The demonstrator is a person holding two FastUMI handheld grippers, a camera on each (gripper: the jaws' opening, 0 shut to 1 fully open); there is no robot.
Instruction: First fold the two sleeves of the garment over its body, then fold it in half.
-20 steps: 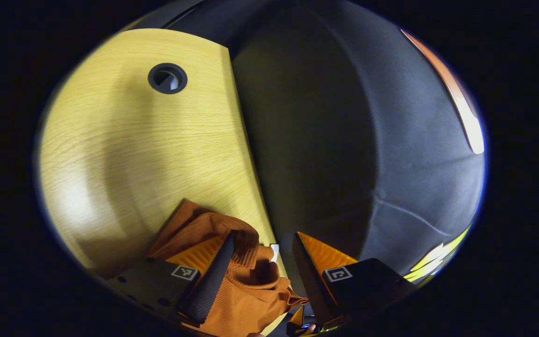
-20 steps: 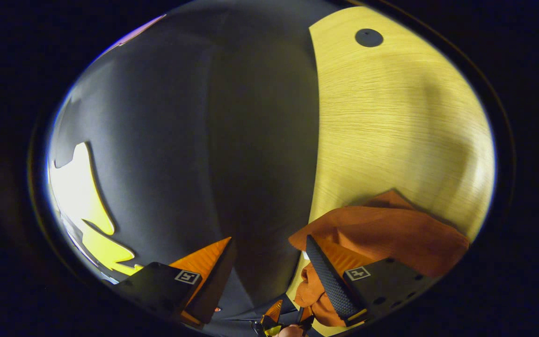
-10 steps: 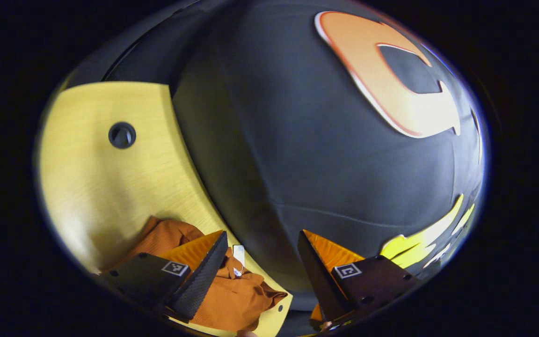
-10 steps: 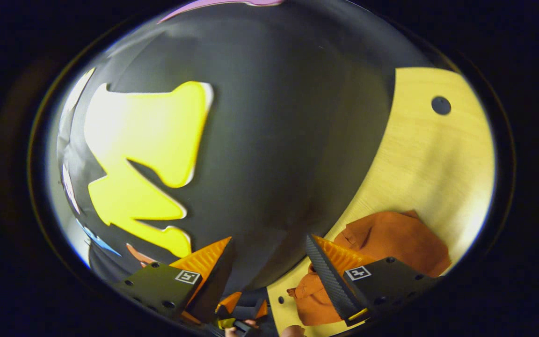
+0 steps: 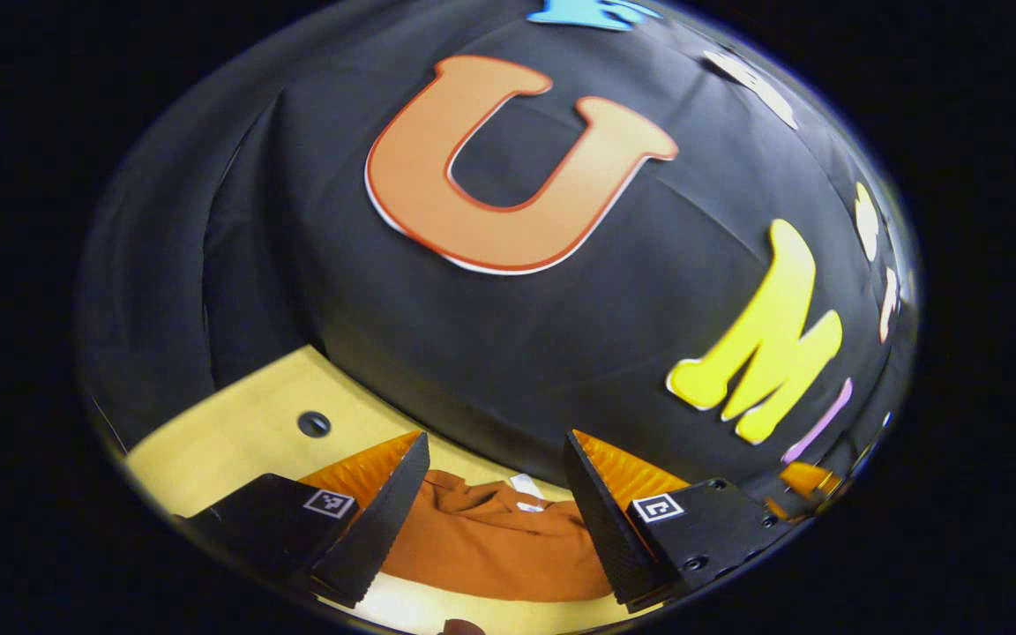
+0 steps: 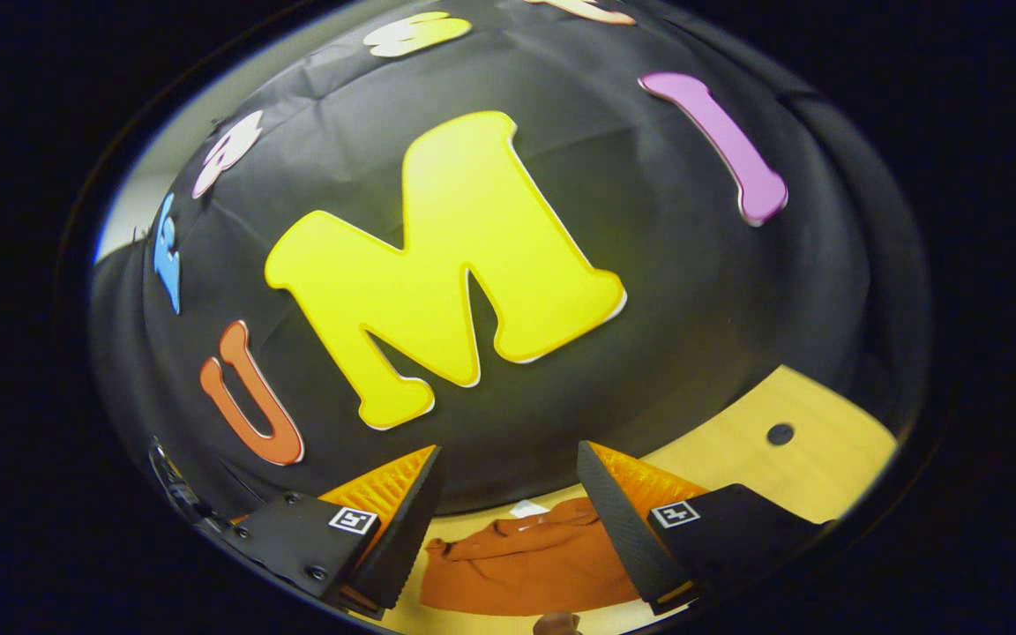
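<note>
An orange garment lies bunched on the light wooden table, a white tag showing at its top edge. In the left gripper view my left gripper hangs open above the garment, with nothing between its fingers. The right gripper view shows the same garment low in the picture, seen between the fingers of my right gripper, which is open and holds nothing. Both grippers are raised well off the cloth and point toward the booth wall.
The table has a round cable hole on its left side and another cable hole on its right side. The booth wall rises just behind the table's far edge.
Both grippers have lifted and tilted up from the table's ends toward the wall. The garment has dropped lower and smaller in both views, lying free between the open fingers.
</note>
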